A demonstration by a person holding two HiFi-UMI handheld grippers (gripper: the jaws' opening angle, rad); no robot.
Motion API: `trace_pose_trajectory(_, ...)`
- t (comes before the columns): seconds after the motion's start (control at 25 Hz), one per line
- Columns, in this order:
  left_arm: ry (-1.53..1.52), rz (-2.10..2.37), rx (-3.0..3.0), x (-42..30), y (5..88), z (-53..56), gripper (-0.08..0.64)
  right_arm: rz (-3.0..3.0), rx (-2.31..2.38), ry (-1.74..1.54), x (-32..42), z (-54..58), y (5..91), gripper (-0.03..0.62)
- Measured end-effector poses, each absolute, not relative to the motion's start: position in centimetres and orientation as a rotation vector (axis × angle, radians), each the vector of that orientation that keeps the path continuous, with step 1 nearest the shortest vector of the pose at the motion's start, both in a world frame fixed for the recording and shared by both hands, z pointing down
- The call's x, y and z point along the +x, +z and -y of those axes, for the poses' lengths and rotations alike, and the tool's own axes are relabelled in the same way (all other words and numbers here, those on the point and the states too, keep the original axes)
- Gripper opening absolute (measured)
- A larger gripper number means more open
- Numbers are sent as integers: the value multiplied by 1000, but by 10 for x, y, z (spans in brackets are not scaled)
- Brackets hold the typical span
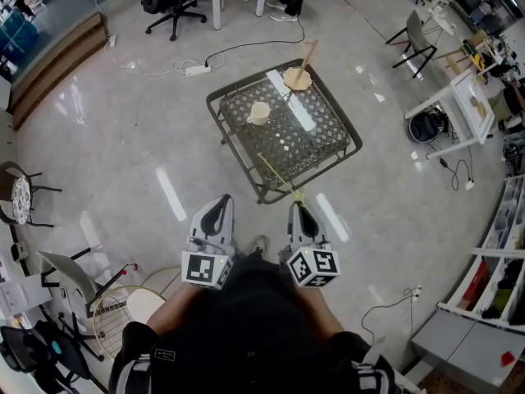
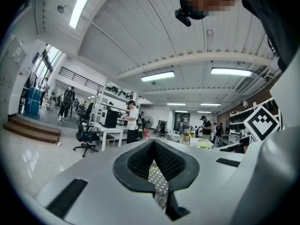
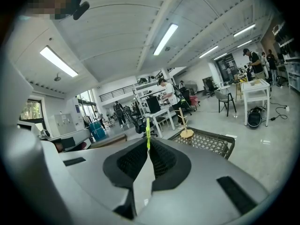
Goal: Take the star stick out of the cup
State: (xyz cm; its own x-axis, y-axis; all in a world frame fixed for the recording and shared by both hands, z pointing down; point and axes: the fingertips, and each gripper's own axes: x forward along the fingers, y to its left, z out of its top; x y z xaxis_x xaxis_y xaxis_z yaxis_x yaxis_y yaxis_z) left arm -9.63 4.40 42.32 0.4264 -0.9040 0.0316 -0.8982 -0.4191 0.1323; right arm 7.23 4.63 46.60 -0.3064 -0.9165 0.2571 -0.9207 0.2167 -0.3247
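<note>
A pale cup (image 1: 258,113) stands on the mesh top of a low metal table (image 1: 328,150). The star stick (image 1: 277,174) is a thin yellow-green rod. It is outside the cup and slants over the table's near edge. My right gripper (image 1: 299,206) is shut on the stick's near end. In the right gripper view the star stick (image 3: 148,129) pokes up from between the closed pads. My left gripper (image 1: 219,206) hangs beside the right one, short of the table, its jaws together and nothing in them. The left gripper (image 2: 158,182) shows only table mesh past its pads.
A wooden peg stand (image 1: 299,75) sits at the table's far corner, and the same peg stand (image 3: 186,131) shows in the right gripper view. Office chairs (image 1: 172,2), a floor cable with power strip (image 1: 197,69), a white desk (image 1: 463,105) and shelving (image 1: 500,277) ring the floor.
</note>
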Motion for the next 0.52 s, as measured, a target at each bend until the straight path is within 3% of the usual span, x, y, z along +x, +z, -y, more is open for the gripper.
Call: trace_pose_trajectory(0.52,-67,1604,2530,-106,426,-49,15,2452,1830,660,60,-50,464,21)
